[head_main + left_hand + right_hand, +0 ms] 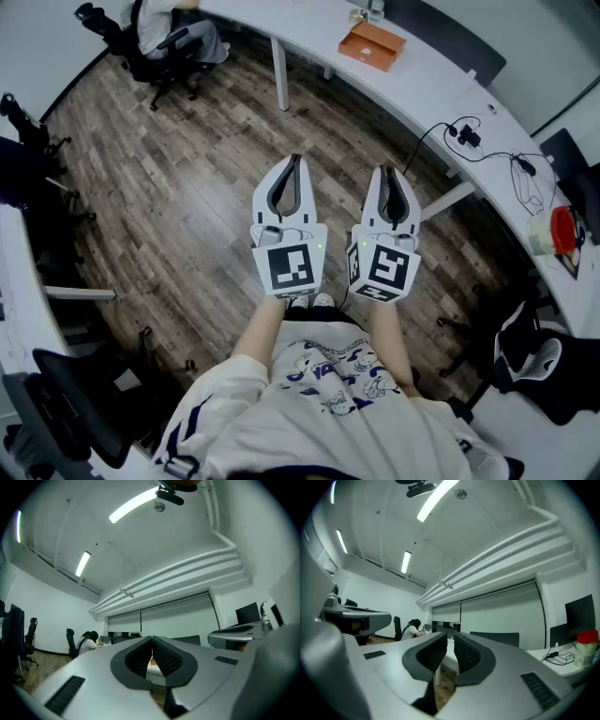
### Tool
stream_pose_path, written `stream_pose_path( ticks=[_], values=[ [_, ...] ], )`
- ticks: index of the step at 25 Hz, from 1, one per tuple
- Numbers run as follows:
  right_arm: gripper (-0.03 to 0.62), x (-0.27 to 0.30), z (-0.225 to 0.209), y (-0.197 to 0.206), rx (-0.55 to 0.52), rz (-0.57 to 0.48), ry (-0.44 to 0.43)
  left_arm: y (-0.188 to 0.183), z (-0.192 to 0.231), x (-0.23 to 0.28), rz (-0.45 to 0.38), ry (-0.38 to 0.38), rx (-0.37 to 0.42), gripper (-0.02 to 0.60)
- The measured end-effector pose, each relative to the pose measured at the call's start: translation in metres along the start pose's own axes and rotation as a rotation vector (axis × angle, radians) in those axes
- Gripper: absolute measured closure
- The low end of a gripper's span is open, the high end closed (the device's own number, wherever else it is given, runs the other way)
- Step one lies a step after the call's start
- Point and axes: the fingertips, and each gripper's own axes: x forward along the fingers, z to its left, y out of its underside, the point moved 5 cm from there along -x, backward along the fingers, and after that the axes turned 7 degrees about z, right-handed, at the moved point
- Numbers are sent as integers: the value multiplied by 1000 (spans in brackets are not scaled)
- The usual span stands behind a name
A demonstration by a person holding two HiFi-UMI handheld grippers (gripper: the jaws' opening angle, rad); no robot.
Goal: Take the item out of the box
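Left gripper [296, 159] clamped tight, empty; right gripper [392, 171] barely parted, empty. Orange box [372, 45] on desk [427, 80] at one o'clock, well apart.

No text, brand, number or sign can be read. Only square black-and-white marker patterns are shown on the cubes of the left gripper [296, 161] and right gripper [394, 172], and the shirt print [333, 370] at six o'clock cannot be deciphered.

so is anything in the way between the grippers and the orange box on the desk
Nothing visible: only open wooden floor lies between the left gripper, the right gripper and the white desk, where the orange box sits.
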Motion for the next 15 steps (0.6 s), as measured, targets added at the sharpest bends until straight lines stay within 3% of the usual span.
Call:
stream_pose_path(
  ticks=[15],
  values=[
    [530,11,8,5,24,25,-3,7,7,9,34,19,5,563]
  ],
)
